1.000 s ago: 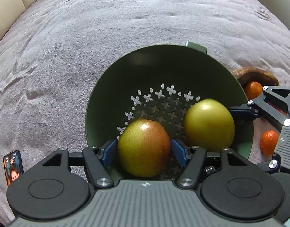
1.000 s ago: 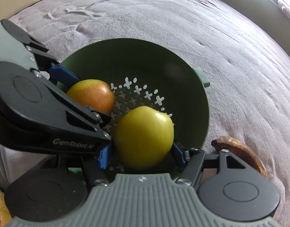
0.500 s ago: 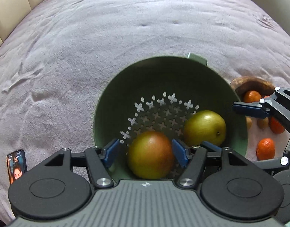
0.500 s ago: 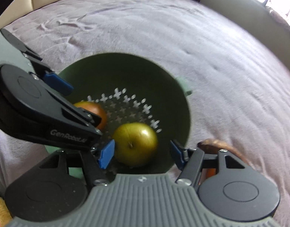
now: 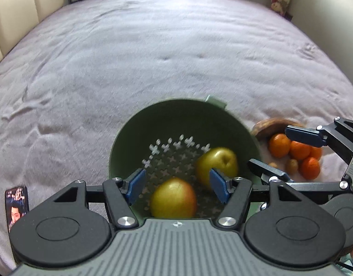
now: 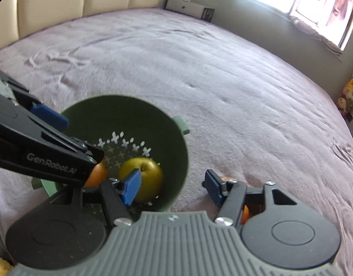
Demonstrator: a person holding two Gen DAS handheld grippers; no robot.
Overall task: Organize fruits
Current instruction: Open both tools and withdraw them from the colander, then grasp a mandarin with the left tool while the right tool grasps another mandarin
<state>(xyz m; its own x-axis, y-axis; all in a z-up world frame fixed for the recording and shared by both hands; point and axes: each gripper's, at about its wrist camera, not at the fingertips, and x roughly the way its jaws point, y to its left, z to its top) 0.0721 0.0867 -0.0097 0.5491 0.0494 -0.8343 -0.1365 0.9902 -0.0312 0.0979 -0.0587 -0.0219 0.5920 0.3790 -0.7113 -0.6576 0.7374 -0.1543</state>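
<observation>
**Both apples dropped in the colander**

Your left gripper [image 5: 176, 185] and right gripper [image 6: 171, 187] have let go and lifted away, both released and empty. The reddish apple [image 5: 174, 197] and green apple [image 5: 216, 164] now rest in the green colander [image 5: 183, 115]; the oranges [image 5: 293, 153] alongside remain unsorted.

Daylit, blown-out window [image 6: 319, 7] glare, soft motion blur, fisheye-bent edges, perhaps slightly out of focus

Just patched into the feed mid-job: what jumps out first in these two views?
A dark green colander sits on the mauve bedspread, with a red-blushed apple and a yellow-green apple lying loose in it. Both claws, left and right, hang open above it, holding nothing. To its right, a cluster of tangerines sits by a wooden bowl.
</observation>
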